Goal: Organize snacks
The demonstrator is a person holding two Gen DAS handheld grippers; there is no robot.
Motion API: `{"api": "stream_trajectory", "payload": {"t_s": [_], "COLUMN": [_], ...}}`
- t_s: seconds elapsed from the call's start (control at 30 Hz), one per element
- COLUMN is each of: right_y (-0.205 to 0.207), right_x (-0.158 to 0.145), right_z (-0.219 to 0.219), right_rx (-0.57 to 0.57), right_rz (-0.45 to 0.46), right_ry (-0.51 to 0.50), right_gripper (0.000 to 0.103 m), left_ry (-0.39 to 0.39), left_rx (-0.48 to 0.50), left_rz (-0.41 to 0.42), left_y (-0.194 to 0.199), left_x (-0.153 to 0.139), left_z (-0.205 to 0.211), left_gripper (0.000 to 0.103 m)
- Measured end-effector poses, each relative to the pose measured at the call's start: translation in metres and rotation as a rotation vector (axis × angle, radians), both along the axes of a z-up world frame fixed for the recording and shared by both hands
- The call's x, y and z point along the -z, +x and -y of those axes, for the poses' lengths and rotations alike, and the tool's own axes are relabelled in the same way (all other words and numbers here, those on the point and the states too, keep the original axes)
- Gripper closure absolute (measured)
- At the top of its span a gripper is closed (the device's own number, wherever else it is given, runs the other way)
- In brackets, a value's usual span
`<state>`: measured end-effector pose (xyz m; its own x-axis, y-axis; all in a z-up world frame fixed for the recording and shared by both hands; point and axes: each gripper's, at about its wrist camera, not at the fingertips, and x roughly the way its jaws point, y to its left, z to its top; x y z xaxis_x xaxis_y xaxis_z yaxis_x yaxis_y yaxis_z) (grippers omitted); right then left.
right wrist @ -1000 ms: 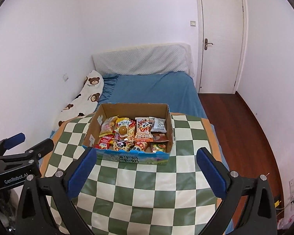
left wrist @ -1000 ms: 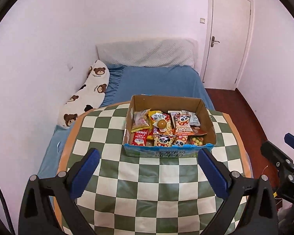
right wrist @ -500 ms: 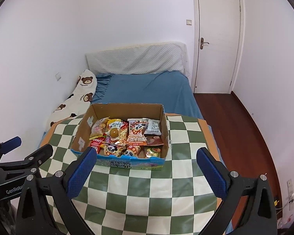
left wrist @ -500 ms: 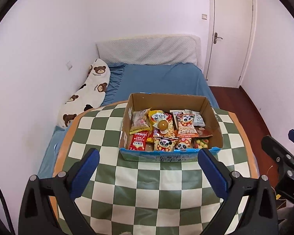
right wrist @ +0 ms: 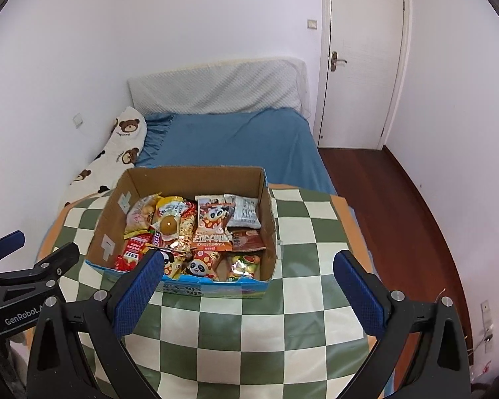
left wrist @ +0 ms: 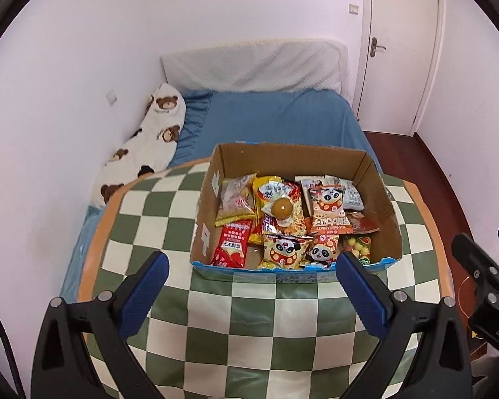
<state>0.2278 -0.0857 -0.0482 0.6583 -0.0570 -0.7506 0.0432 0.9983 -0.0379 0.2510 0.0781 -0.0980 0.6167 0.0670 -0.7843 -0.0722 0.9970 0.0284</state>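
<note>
An open cardboard box (left wrist: pixel 381 193) full of snack packets (left wrist: pixel 282 212) stands on the green-and-cream checkered table (left wrist: pixel 249 332). It also shows in the right wrist view (right wrist: pixel 266 199), with the packets (right wrist: pixel 213 229) inside. My left gripper (left wrist: pixel 249 286) is open and empty, held just short of the box's near wall. My right gripper (right wrist: pixel 249 286) is open and empty, over the table in front of the box. Each gripper shows at the edge of the other's view.
A bed with a blue sheet (left wrist: pixel 276 123) and a bear-print pillow (left wrist: pixel 149 146) lies behind the table. A white door (right wrist: pixel 362 60) and dark wooden floor (right wrist: pixel 399 206) are to the right. The table's orange rim (left wrist: pixel 93 242) curves on the left.
Both grippers have moved forward toward the box, which now looks larger and nearer. Both have stayed open and empty.
</note>
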Motion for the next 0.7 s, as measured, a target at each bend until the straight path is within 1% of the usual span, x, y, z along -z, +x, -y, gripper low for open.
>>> {"api": "stream_trajectory", "payload": {"t_s": [0.2, 0.3, 0.43, 0.7], "right_y": [0.015, 0.021, 0.024, 0.024], "right_x": [0.025, 0.036, 0.040, 0.044], "right_z": [0.001, 0.001, 0.002, 0.003], "right_rx": [0.007, 0.013, 0.019, 0.026], "right_rz": [-0.046, -0.064, -0.069, -0.079], "right_ry": [-0.005, -0.002, -0.010, -0.024], "right_gripper": [0.000, 0.000, 0.000, 0.000], "left_ry": [-0.016, -0.026, -0.042, -0.051], "left_rx": [0.010, 0.011, 0.010, 0.010], "left_rz": [-0.051, -0.065, -0.072, -0.071], "left_y": [0.014, 0.019, 0.024, 0.025], "left_x": [0.022, 0.028, 0.030, 0.031], "left_z": [0.001, 0.002, 0.003, 0.004], "left_gripper": [0.000, 0.000, 0.000, 0.000]}}
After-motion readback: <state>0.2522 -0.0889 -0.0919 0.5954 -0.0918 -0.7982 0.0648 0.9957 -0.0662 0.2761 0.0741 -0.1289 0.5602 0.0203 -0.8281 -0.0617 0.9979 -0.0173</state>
